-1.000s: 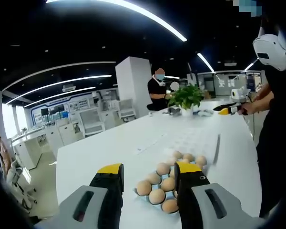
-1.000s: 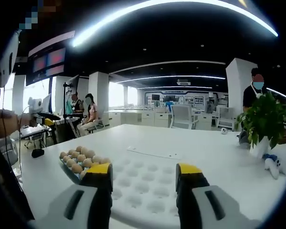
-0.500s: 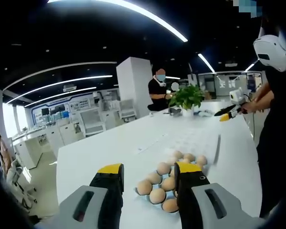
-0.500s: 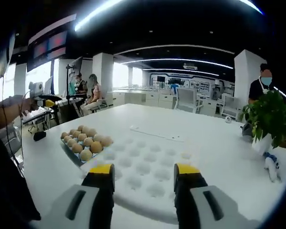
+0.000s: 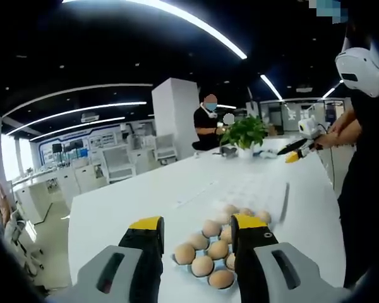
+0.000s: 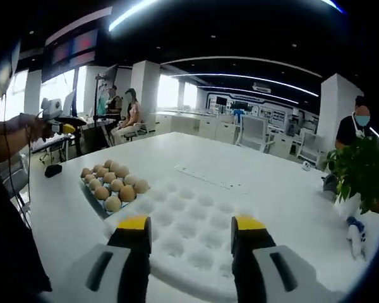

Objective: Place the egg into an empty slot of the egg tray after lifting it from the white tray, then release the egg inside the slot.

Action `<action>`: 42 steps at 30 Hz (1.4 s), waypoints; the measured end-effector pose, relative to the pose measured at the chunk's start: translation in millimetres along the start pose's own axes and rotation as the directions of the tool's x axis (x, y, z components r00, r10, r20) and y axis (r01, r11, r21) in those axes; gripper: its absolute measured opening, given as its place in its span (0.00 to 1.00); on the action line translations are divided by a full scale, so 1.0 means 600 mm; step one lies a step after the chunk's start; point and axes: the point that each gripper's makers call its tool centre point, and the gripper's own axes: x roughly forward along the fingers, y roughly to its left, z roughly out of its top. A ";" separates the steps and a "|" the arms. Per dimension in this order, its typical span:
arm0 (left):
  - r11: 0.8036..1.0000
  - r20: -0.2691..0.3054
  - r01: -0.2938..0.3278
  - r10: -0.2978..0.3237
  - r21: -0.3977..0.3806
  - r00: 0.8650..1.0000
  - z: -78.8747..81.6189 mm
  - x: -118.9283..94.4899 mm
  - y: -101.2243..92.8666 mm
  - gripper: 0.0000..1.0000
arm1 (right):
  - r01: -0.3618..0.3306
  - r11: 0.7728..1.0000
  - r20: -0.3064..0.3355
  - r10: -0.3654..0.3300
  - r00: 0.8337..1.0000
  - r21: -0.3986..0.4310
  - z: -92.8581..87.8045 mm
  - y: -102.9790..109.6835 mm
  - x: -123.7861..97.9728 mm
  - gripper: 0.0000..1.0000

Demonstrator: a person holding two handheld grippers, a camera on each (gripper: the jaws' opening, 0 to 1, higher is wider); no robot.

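Both grippers apart, empty, above the desk (image 6: pixel 252 173).
Risk: cracking an egg (image 5: pixel 203 266) by clamping hard; missing an empty tray (image 6: pixel 196 227) slot.

I've tipped the right gripper (image 6: pixel 191 230) down toward the white tray (image 6: pixel 196 233); the left gripper (image 5: pixel 196 230) edged nearer the eggs (image 5: pixel 205 249).

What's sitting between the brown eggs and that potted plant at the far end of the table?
In the right gripper view, the white empty-slotted egg tray lies between the eggs and the potted plant, then bare white tabletop.
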 end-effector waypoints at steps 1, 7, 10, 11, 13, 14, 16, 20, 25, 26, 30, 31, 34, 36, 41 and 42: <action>1.000 0.012 0.013 -0.013 -0.013 1.000 0.002 0.002 -0.007 0.43 | -0.001 1.000 -0.004 0.001 1.000 -0.001 -0.001 0.001 0.001 0.52; 0.994 -0.005 0.111 -0.111 -0.011 0.994 -0.005 0.013 -0.054 0.44 | -0.017 1.000 -0.017 0.016 1.000 -0.018 -0.004 0.007 0.008 0.51; 0.993 -0.009 0.115 -0.115 -0.011 0.993 -0.006 0.016 -0.057 0.44 | -0.023 0.999 -0.018 0.022 1.000 -0.022 -0.002 0.006 0.012 0.51; 0.994 -0.013 0.110 -0.110 -0.009 0.994 -0.008 0.016 -0.056 0.44 | -0.025 0.999 -0.015 0.025 1.000 -0.020 -0.001 0.007 0.012 0.51; 0.993 -0.016 0.113 -0.113 -0.022 0.993 -0.011 0.016 -0.057 0.44 | -0.025 0.999 -0.020 0.025 0.999 -0.029 -0.002 0.007 0.013 0.51; 0.991 -0.018 0.129 -0.129 -0.026 0.991 -0.012 0.018 -0.064 0.44 | -0.026 0.999 -0.018 0.026 1.000 -0.032 -0.002 0.003 0.012 0.50; 0.990 -0.030 0.142 -0.143 -0.024 0.989 -0.017 0.023 -0.073 0.44 | -0.031 0.999 -0.018 0.031 0.999 -0.030 -0.001 0.005 0.014 0.50; 0.987 -0.038 0.155 -0.156 -0.031 0.987 -0.024 0.035 -0.083 0.44 | -0.042 0.998 -0.025 0.041 0.999 -0.044 -0.001 0.008 0.017 0.50; 0.990 -0.032 0.133 -0.134 -0.042 0.990 -0.023 0.040 -0.078 0.44 | -0.043 0.998 -0.028 0.042 0.999 -0.048 0.000 0.006 0.016 0.50; 0.990 -0.030 0.133 -0.135 -0.044 0.990 -0.022 0.040 -0.079 0.44 | -0.045 0.998 -0.031 0.043 0.999 -0.051 -0.001 0.006 0.016 0.50; 0.990 -0.036 0.138 -0.139 -0.041 0.990 -0.025 0.040 -0.087 0.45 | -0.049 0.997 -0.042 0.047 0.998 -0.054 -0.005 0.009 0.017 0.50; 0.990 -0.035 0.136 -0.138 -0.041 0.990 -0.024 0.040 -0.087 0.45 | -0.049 0.997 -0.043 0.046 0.998 -0.057 -0.005 0.008 0.017 0.50; 0.990 -0.030 0.131 -0.132 -0.045 0.991 -0.023 0.038 -0.085 0.44 | -0.052 0.997 -0.042 0.050 0.998 -0.058 -0.004 0.011 0.017 0.50; 0.991 -0.029 0.124 -0.126 -0.047 0.992 -0.024 0.035 -0.082 0.44 | -0.046 0.997 -0.037 0.044 0.998 -0.055 -0.002 0.011 0.016 0.50; 0.991 -0.024 0.125 -0.126 -0.042 0.992 -0.019 0.035 -0.081 0.45 | -0.041 0.997 -0.035 0.039 0.999 -0.060 -0.001 0.012 0.013 0.50; 0.991 -0.024 0.126 -0.127 -0.042 0.992 -0.019 0.035 -0.081 0.45 | -0.045 0.997 -0.030 0.044 0.999 -0.058 0.000 0.015 0.013 0.49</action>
